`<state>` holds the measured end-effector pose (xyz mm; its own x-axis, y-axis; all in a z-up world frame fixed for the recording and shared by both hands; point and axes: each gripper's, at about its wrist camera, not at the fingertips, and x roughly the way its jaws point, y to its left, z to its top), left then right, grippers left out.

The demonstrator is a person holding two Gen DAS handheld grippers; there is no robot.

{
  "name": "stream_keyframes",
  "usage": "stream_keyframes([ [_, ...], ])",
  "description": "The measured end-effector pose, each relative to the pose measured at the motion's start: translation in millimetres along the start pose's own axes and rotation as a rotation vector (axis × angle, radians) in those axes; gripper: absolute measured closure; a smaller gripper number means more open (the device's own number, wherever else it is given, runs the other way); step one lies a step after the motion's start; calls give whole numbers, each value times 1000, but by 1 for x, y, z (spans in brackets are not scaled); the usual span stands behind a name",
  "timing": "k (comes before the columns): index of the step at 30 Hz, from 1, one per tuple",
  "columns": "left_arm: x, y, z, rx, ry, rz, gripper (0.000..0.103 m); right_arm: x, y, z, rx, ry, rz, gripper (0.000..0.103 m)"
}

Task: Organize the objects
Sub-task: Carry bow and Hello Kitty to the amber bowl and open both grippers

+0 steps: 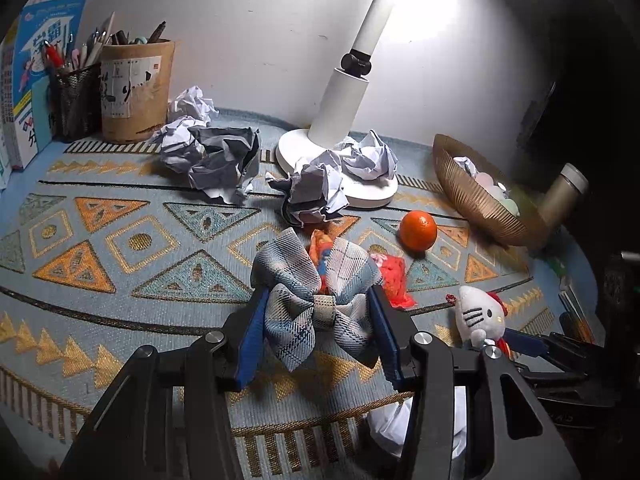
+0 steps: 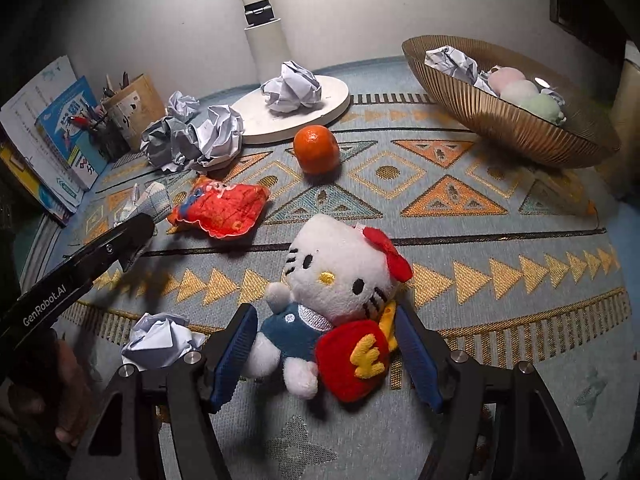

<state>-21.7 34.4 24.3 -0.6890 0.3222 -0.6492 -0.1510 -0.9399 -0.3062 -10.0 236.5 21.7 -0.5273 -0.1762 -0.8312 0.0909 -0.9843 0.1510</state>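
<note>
The left gripper (image 1: 316, 332) is clenched on a plaid bow (image 1: 308, 296), its blue pads pressing the cloth from both sides near the front edge of the patterned tablecloth (image 1: 120, 240). The right gripper (image 2: 324, 344) stands released: a white plush cat (image 2: 336, 280) with a red bow lies on the cloth between its blue pads, and neither pad presses on it. From the left wrist view the same toy sits just to the right of the held bow.

A crumpled paper ball (image 2: 160, 338) lies by the front edge, just left of the right gripper. Just beyond the plaid bow a red snack packet (image 2: 220, 210) lies flat on the cloth. Farther in, toward the middle of the table, an orange (image 2: 316, 150) stands alone, apart from the packet.

Behind it the round white base of a desk lamp (image 2: 340, 92) carries one paper ball (image 2: 292, 86). In the left wrist view a second ball (image 1: 316, 194) lies against the base's front rim. More crumpled sheets (image 1: 216, 156) are heaped to the left of the base. At the right edge a ribbed golden bowl (image 2: 500, 116) holds a paper ball and pale soft balls.

At the far left corner, against the wall, stand a cardboard tube (image 1: 136, 92) and a black mesh cup (image 1: 78, 100), both full of pens, with books (image 1: 40, 80) upright beside them.
</note>
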Motion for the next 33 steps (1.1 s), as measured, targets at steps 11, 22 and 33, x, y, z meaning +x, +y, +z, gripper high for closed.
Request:
stream_keyframes([
  [11,2,-5,-2,20,6,9,57,-48,-38,-15,168,-158,50,20],
  [22,1,-7,-2,27,5,16,57,7,0,5,152,-46,-11,26],
  [33,-16,-34,15,110,-7,27,57,-52,-18,16,36,-193,-84,58],
])
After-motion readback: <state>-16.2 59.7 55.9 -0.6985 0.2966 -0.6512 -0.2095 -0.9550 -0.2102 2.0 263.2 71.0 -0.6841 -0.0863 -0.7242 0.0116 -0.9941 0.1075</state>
